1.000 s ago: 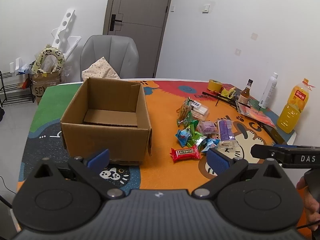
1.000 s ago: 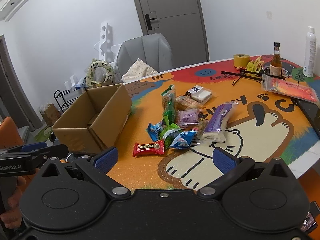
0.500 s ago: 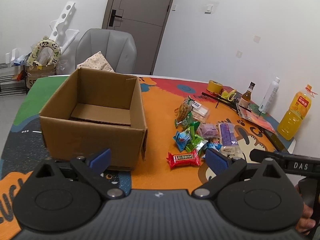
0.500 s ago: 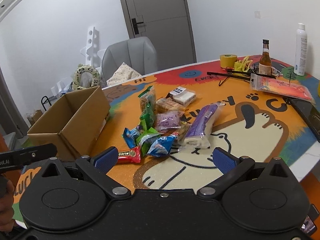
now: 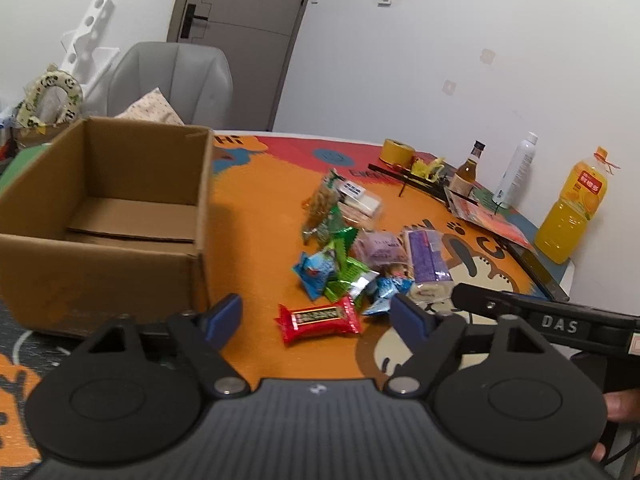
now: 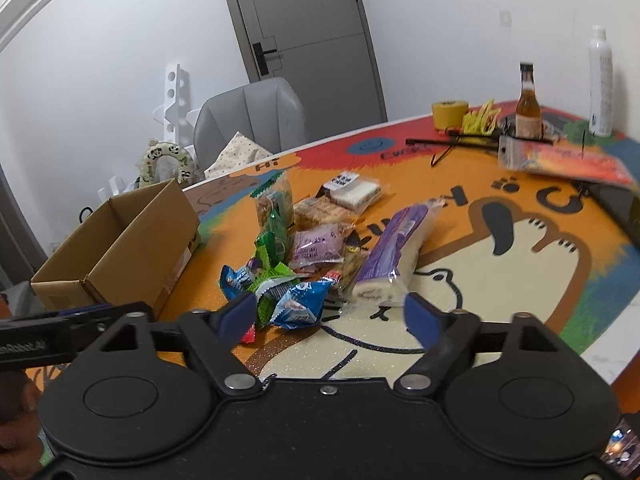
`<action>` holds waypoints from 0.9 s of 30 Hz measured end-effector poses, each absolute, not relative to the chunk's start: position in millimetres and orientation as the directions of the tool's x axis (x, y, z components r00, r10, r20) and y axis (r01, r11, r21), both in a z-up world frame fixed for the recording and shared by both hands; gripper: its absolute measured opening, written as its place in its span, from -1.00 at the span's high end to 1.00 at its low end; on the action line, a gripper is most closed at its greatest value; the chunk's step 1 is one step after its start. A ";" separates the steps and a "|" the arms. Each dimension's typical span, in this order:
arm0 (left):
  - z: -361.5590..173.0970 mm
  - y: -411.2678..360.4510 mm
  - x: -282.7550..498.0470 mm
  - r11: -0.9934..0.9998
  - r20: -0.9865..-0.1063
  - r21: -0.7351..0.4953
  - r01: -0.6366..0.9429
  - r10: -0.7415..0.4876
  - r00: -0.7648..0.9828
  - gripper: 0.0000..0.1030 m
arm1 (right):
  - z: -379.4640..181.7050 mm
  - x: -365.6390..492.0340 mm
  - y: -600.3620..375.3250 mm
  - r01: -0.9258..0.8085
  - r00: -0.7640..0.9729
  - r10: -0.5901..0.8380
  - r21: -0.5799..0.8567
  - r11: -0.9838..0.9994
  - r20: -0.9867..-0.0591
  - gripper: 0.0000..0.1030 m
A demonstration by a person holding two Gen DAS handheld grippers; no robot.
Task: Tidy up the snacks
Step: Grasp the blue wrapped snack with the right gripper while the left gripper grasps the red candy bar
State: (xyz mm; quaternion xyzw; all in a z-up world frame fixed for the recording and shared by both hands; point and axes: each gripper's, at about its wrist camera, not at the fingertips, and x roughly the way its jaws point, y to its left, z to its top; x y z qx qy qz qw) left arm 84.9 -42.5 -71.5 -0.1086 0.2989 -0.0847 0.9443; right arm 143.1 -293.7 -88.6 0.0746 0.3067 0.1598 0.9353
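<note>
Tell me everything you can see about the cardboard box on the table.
The cardboard box is plain brown corrugated card, open at the top, standing upright on the colourful table mat. Nothing but a loose-looking cardboard flap lies flat on its bottom. Its front wall looks scuffed. It stands apart from the snack pile; neither claw touches it. A grey chair stands behind it.

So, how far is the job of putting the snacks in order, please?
Nothing looks done: the cardboard box holds no snack, and the whole pile, red bar included, lies on the table. Both the left gripper and the right gripper are closing, nothing between them. Every snack is left.
</note>
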 end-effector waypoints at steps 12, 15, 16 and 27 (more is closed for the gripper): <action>-98.9 -56.2 119.3 0.965 -0.612 -0.246 0.093 -0.229 0.757 -0.41 | -108.2 165.5 -290.4 -0.262 0.713 0.407 0.321 0.910 -0.571 -0.19; -105.4 -58.4 128.9 0.967 -0.639 -0.242 0.083 -0.223 0.736 -0.41 | -112.2 171.3 -287.2 -0.261 0.705 0.413 0.331 0.907 -0.576 -0.19; -107.5 -59.3 131.4 0.969 -0.644 -0.236 0.076 -0.215 0.734 -0.41 | -113.3 173.1 -286.4 -0.262 0.703 0.416 0.333 0.906 -0.577 -0.19; -122.1 -71.0 144.3 0.980 -0.660 -0.191 0.059 -0.173 0.731 -0.41 | -124.3 194.7 -271.2 -0.272 0.665 0.442 0.356 0.894 -0.602 -0.18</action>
